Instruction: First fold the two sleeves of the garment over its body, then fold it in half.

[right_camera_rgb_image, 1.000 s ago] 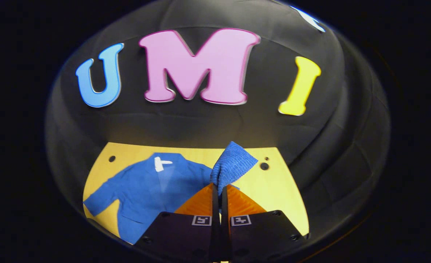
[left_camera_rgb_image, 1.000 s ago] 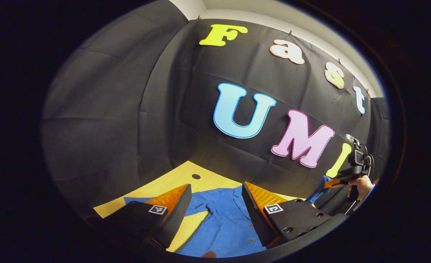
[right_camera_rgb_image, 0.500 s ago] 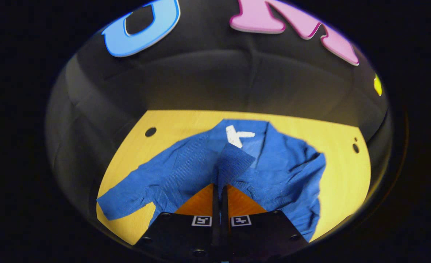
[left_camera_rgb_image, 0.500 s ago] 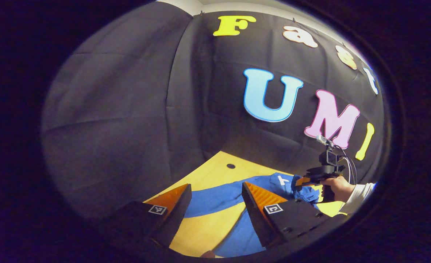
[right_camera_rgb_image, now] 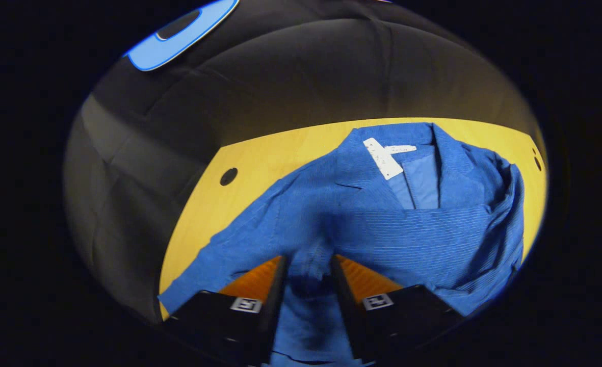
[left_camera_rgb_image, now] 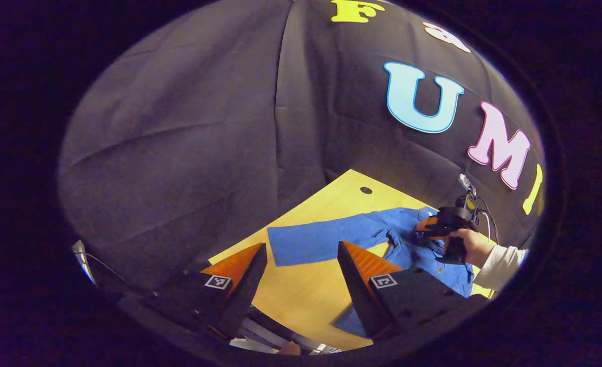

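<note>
The blue garment [right_camera_rgb_image: 331, 209] lies collar-away on the yellow table [right_camera_rgb_image: 260, 153], a white label [right_camera_rgb_image: 382, 158] at its neck. One sleeve [right_camera_rgb_image: 423, 229] lies folded across the body. My right gripper [right_camera_rgb_image: 308, 260] is open just above the cloth at that sleeve's end, with fabric in the gap between its fingers. The other sleeve [left_camera_rgb_image: 321, 239] stretches flat out to the side on the table [left_camera_rgb_image: 306, 300]. My left gripper [left_camera_rgb_image: 302, 247] hangs open above the table just short of this sleeve, holding nothing. In the left gripper view the right gripper [left_camera_rgb_image: 446, 224] sits over the garment, held by a hand [left_camera_rgb_image: 471, 247].
A round hole [left_camera_rgb_image: 366, 190] marks the table's far corner, and it is visible as the hole [right_camera_rgb_image: 228, 176] left of the garment. The black cloth wall closes in behind and to the left. The table's near edge [left_camera_rgb_image: 280, 331] runs under my left gripper.
My right gripper carried the sleeve over the body, came down and opened, letting it go. My left gripper swung left, bringing the outstretched sleeve into view.
</note>
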The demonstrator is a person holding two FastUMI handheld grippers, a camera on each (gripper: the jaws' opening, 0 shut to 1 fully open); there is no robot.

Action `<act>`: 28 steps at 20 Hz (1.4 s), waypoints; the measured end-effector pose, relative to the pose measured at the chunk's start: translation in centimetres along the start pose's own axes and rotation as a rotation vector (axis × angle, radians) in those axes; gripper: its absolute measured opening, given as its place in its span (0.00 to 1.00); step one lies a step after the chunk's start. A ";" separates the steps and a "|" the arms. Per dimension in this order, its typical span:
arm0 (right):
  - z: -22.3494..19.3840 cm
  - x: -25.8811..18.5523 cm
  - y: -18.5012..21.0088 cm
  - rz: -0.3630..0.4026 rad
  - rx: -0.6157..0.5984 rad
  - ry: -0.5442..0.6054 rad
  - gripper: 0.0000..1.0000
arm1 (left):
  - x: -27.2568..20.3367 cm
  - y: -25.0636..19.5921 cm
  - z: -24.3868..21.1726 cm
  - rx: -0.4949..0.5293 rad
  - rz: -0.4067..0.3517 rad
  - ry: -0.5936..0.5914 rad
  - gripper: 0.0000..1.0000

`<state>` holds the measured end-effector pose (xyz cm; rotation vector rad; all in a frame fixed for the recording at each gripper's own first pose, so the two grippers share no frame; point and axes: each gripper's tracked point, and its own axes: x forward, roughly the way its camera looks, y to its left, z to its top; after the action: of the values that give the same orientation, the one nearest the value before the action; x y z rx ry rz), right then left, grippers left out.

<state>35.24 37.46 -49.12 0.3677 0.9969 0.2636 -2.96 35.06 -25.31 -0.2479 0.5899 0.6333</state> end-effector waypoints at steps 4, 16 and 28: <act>1.3 -1.5 0.3 0.016 -0.027 -0.037 0.97 | 2.7 -0.2 0.0 0.018 0.003 0.010 0.82; 4.8 -16.2 -4.8 -0.007 -0.327 -0.116 0.98 | 12.2 1.1 -1.9 -0.003 -0.019 0.245 0.82; -4.4 -28.6 -12.5 -0.028 -0.232 -0.038 0.98 | 20.5 4.6 -3.8 -0.053 0.080 0.621 0.82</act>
<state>17.26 16.05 -34.55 0.1469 0.9226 0.3427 5.85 47.07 -40.63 -0.4799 1.1848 0.6488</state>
